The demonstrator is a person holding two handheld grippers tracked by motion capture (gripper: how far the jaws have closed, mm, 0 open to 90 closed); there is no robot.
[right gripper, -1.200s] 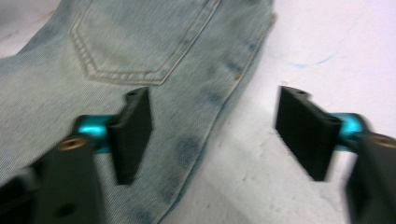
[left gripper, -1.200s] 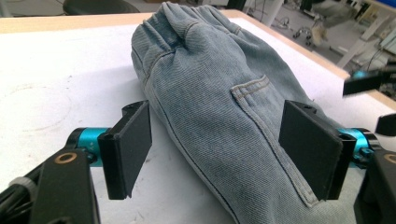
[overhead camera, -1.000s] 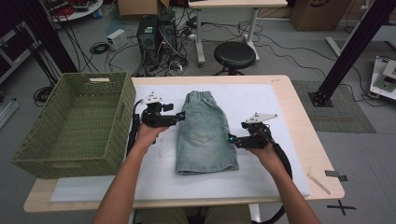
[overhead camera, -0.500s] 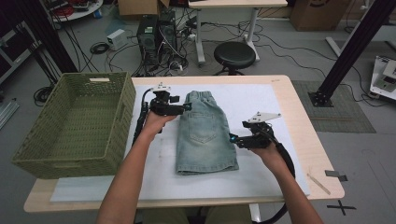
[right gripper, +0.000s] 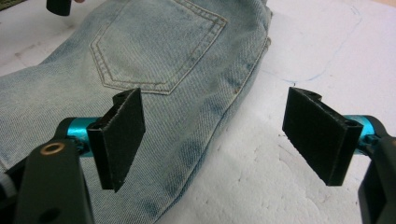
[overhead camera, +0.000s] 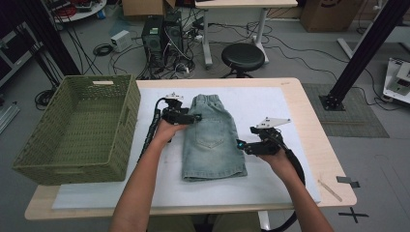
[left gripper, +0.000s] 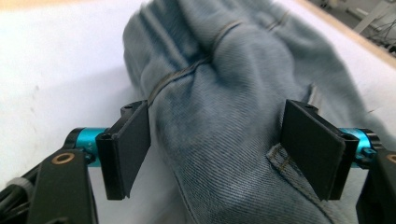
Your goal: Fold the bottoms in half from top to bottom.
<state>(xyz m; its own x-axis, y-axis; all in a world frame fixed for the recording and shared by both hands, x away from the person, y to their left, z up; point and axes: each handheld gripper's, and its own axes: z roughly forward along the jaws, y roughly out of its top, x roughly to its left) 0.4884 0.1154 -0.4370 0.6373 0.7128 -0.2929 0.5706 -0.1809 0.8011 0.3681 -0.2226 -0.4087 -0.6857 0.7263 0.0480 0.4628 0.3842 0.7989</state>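
left gripper [left gripper: 215, 154] jaws apart astride bunched denim shorts [overhead camera: 212, 140]; right gripper [right gripper: 212, 140] agape over hem

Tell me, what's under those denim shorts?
The denim shorts lie flat on a white mat covering the wooden table. Anything beneath the fabric itself is hidden.

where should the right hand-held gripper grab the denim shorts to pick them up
Probably the side edge of the denim shorts, coming in low from the right. They lie flat, folded lengthwise on the white mat, and that folded edge already sits between the open jaws of the right hand-held gripper, thick enough to pinch.
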